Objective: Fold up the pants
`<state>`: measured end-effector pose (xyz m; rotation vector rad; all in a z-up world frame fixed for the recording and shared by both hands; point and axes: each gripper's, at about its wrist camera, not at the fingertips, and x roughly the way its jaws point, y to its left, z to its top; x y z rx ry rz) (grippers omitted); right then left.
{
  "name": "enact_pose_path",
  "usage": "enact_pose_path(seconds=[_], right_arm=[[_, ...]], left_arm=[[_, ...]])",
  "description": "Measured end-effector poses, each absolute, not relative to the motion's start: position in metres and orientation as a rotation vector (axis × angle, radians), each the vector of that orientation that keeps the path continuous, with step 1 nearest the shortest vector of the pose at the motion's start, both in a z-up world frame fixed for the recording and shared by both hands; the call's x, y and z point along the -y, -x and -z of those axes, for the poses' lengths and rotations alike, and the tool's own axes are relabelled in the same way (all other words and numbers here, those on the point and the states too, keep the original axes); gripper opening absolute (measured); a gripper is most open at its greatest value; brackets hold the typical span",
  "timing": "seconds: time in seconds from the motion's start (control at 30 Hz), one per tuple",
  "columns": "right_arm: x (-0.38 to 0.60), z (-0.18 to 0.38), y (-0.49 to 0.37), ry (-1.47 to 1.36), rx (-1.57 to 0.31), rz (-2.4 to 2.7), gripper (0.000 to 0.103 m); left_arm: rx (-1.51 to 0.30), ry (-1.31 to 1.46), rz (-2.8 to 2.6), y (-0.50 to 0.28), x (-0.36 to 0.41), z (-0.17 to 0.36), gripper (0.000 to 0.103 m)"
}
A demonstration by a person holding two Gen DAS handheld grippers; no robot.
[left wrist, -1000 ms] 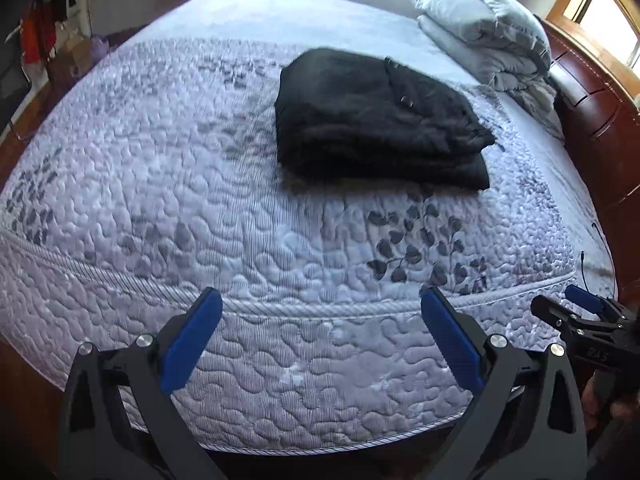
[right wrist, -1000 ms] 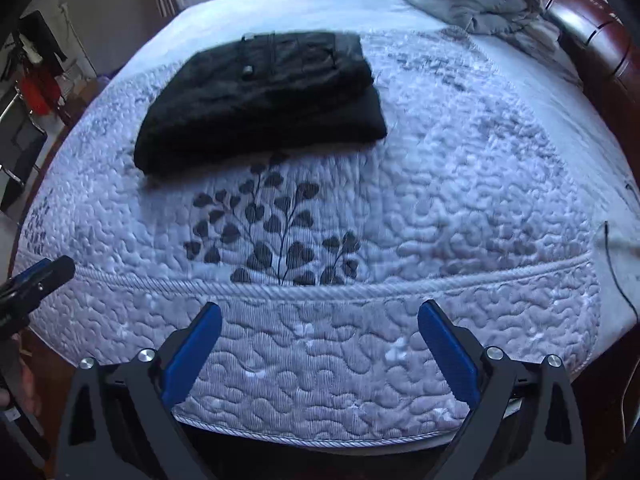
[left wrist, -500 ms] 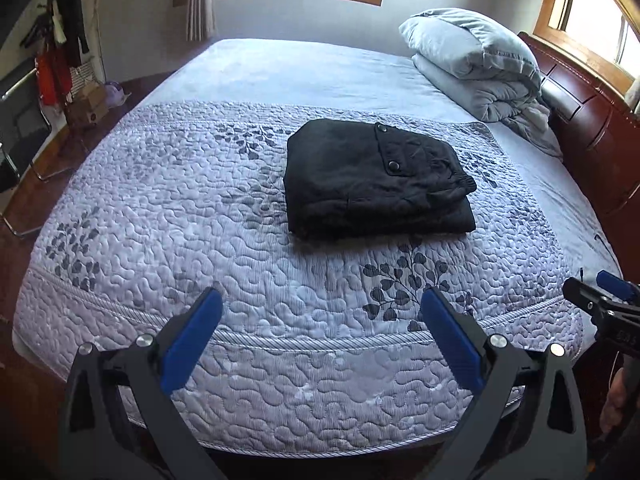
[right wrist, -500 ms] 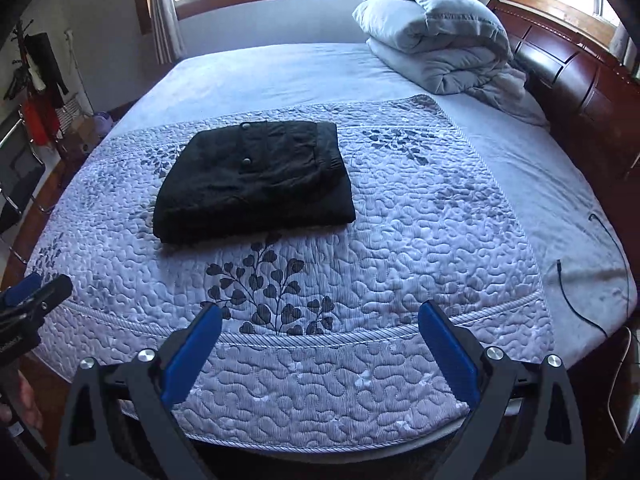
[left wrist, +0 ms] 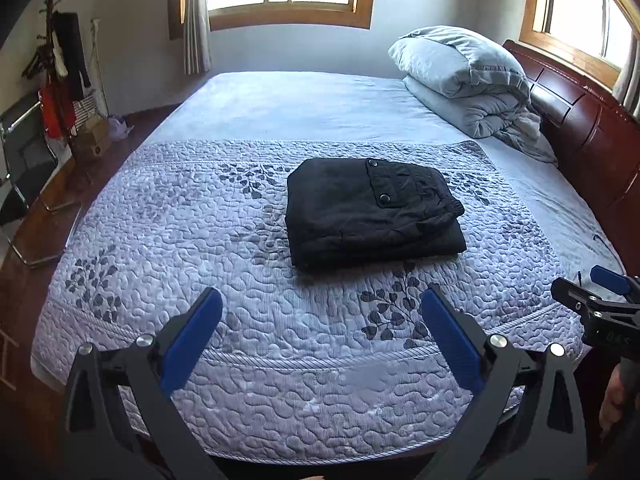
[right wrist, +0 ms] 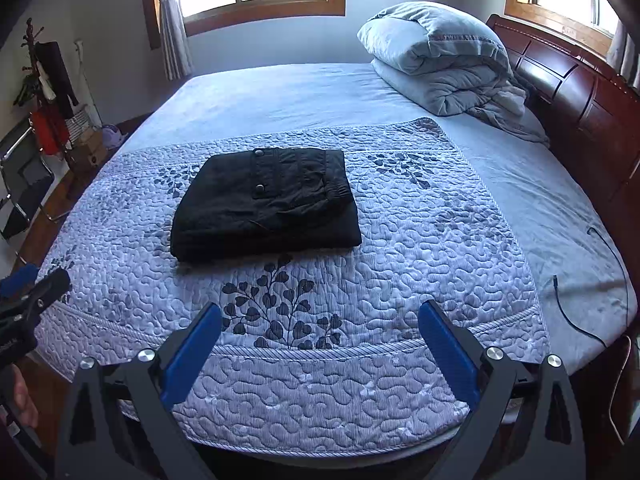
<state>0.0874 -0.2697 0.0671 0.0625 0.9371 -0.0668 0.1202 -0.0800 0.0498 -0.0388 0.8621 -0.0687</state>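
The black pants [left wrist: 370, 212] lie folded in a neat rectangle on the quilted grey bedspread [left wrist: 240, 320], snap buttons facing up; they also show in the right wrist view [right wrist: 266, 208]. My left gripper [left wrist: 320, 308] is open and empty, held back over the bed's near edge, well short of the pants. My right gripper [right wrist: 320, 320] is open and empty too, likewise back from the pants. The right gripper shows at the right edge of the left wrist view [left wrist: 596, 300]; the left gripper shows at the left edge of the right wrist view [right wrist: 28, 292].
A folded grey duvet [left wrist: 464, 80] is piled at the far right by the dark wooden headboard [left wrist: 592, 128]. A black cable [right wrist: 580, 312] lies on the bed's right side. A chair [left wrist: 24, 168] and a coat rack [left wrist: 60, 80] stand on the left.
Both grippers have pulled back and risen away from the bed. The pants now look smaller and farther off, with the windows and room in view. Both stay open.
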Motion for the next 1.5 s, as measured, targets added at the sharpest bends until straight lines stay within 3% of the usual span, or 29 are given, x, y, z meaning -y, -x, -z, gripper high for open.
enact_pose_path(seconds=[1.5], right_arm=[[0.270,-0.044,-0.103,-0.037,-0.985,0.083,0.099]], left_arm=[[-0.877,0.018,0.095,-0.145,0.085,-0.042,0.099]])
